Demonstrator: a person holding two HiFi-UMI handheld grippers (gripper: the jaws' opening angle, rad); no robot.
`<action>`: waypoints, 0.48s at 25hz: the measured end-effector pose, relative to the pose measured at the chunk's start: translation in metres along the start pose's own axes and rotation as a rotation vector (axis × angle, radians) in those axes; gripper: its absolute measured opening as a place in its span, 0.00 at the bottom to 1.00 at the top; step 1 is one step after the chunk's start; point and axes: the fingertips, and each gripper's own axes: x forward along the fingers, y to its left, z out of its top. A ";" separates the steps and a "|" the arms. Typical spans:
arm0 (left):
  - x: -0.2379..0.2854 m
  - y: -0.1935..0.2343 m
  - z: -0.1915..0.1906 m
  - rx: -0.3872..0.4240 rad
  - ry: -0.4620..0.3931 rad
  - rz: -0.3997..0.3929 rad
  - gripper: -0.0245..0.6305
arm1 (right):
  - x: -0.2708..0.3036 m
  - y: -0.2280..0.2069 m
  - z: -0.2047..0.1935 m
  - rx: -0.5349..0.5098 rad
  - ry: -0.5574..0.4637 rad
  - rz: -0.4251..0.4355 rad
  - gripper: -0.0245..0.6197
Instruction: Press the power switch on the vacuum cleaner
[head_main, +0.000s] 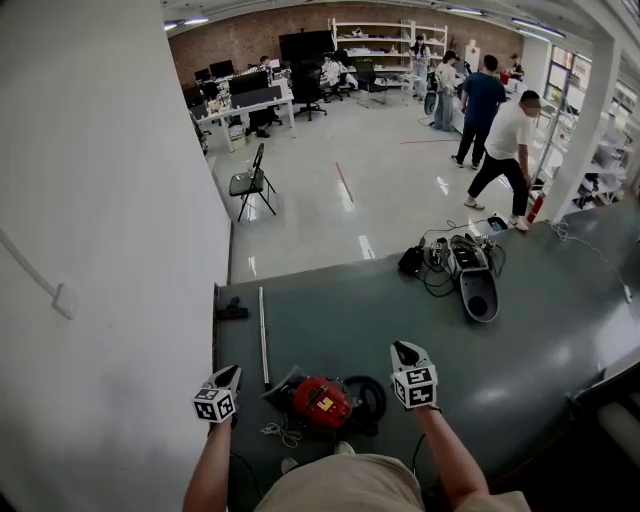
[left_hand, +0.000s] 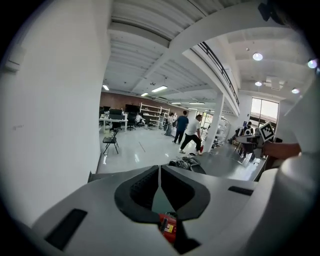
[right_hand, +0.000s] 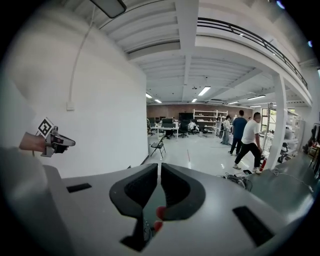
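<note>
**A:** Where is the vacuum cleaner from where you stand?

**B:** The red vacuum cleaner lies on the dark floor just ahead of my feet. It sits between my two grippers and below both of them, with its black hose curled at its right side.

**A:** How do you want to do the press?

**B:** I'd take the right gripper and use its closed tips as one blunt point. I'd bring it down over the red body and push straight down, so the machine doesn't roll or slide. I can't pick out the power switch at this size, so I'd find it before committing.

**A:** And the fingers?

**B:** The right gripper's fingers are drawn together to a thin slit with nothing between them. The left gripper is the same, its fingers closed and empty. Neither touches the vacuum cleaner, and both hang above it.
</note>
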 end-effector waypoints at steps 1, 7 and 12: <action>0.002 -0.008 -0.001 -0.003 -0.010 -0.011 0.05 | 0.003 0.011 0.001 0.000 -0.006 0.019 0.06; 0.024 -0.065 0.008 0.010 -0.047 -0.108 0.05 | 0.017 0.078 0.014 -0.038 -0.024 0.135 0.06; 0.043 -0.123 0.023 0.034 -0.067 -0.185 0.05 | 0.021 0.116 0.035 -0.033 -0.079 0.233 0.06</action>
